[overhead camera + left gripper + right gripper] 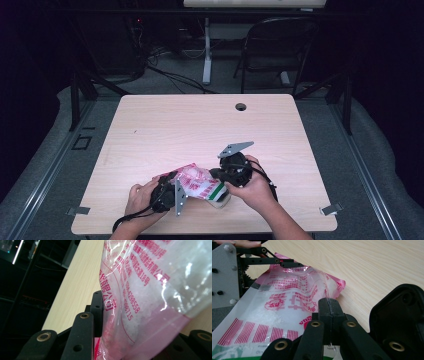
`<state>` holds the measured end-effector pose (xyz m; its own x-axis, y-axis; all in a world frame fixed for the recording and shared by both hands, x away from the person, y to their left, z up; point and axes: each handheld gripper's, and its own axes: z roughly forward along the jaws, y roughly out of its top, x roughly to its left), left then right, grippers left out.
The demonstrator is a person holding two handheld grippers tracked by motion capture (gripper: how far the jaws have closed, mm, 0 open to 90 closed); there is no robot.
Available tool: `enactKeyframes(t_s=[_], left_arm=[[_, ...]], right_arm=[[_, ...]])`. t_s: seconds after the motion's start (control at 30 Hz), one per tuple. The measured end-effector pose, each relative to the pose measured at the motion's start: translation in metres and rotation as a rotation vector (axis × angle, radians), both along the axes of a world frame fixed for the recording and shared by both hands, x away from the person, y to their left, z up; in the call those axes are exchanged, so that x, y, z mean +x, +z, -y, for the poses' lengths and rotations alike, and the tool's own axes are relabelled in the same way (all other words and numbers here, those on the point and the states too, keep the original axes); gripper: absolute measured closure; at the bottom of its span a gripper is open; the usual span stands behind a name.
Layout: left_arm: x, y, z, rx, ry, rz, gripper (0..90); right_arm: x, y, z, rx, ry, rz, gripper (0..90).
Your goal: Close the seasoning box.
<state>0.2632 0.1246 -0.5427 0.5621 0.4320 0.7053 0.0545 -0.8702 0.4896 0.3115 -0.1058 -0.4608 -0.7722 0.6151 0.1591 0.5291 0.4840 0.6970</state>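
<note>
A clear plastic bag [200,184] with pink print and white contents hangs between the two tongs, just above the near edge of the desk [200,125]. The left tongs [172,186] grip its one end, jaws pressed against the film on both sides. The right tongs [216,175] are pinched fully together on the bag's other edge, directly opposite the left tongs.

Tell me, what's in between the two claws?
The pink-printed plastic bag of white grains stretches between the left claw and right claw, seen in the high view.
</note>
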Motion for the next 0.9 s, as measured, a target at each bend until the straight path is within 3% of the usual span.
enactKeyframes(t_s=[0.13, 0.17, 0.53, 0.7, 0.9], left_arm=[[0.0, -0.001, -0.001, -0.003, 0.0, -0.021, 71.8], [0.0, -0.003, -0.001, -0.034, 0.001, -0.023, 71.8], [0.004, -0.006, -0.004, -0.09, 0.001, -0.103, 72.3], [0.007, -0.01, -0.008, -0.124, 0.014, -0.152, 72.4], [0.01, -0.012, -0.011, -0.155, 0.017, -0.176, 72.5]], right_arm=[[0.0, 0.0, -0.001, -0.005, 0.006, -0.009, 90.0], [0.0, 0.0, -0.001, -0.007, 0.005, -0.009, 90.0], [0.001, -0.002, -0.003, 0.005, 0.004, -0.014, 89.4], [0.001, -0.003, -0.003, 0.014, -0.003, -0.014, 82.9], [0.001, -0.003, -0.003, 0.02, 0.002, -0.032, 79.4]])
